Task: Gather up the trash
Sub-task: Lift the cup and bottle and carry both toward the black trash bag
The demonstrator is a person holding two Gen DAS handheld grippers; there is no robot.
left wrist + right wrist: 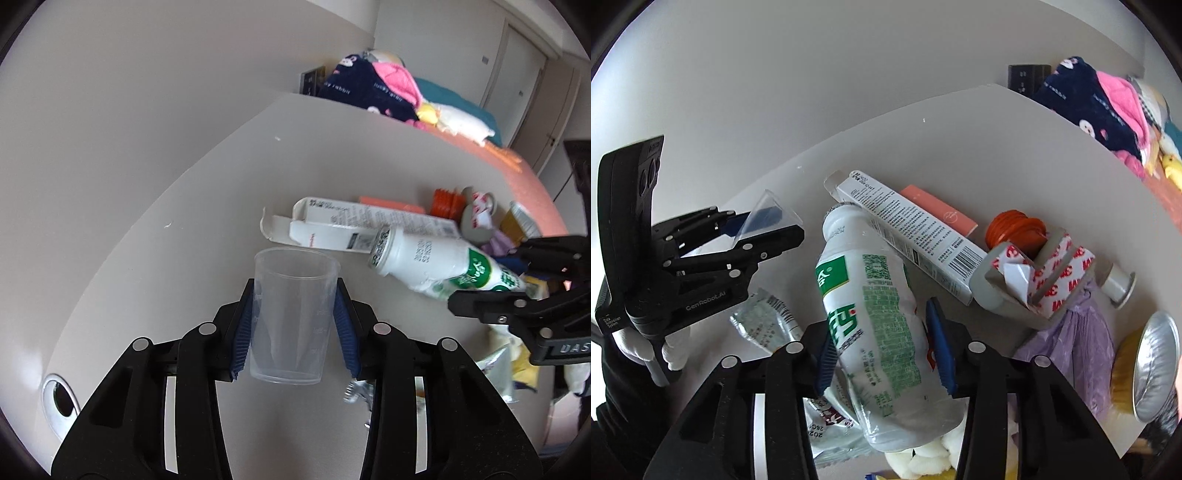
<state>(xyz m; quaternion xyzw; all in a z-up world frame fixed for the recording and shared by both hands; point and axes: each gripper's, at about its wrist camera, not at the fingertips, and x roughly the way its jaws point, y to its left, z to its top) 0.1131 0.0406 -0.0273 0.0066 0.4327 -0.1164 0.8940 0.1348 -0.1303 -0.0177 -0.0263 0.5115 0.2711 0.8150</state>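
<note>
My left gripper point(295, 291) is shut on a clear plastic measuring cup point(291, 332), its blue pads pressed against both sides. The right wrist view shows that gripper point(768, 225) at the left with the cup point(772, 210) sticking out of it. My right gripper point(882, 332) is shut on a crumpled white bottle with a green label point(879, 295), held neck away from me. In the left wrist view the bottle point(424, 262) pokes in from the right between the right gripper's point(491, 273) black fingers.
On the grey table point(184, 258) lie a long white carton point(912, 236), a pink box point(938, 210), an orange piece point(1015, 225), a 3M tape dispenser point(1041, 273), a purple bag point(1078, 339), a foil tin point(1156, 365) and a clear wrapper point(764, 321). A cable hole point(61, 398) sits near left.
</note>
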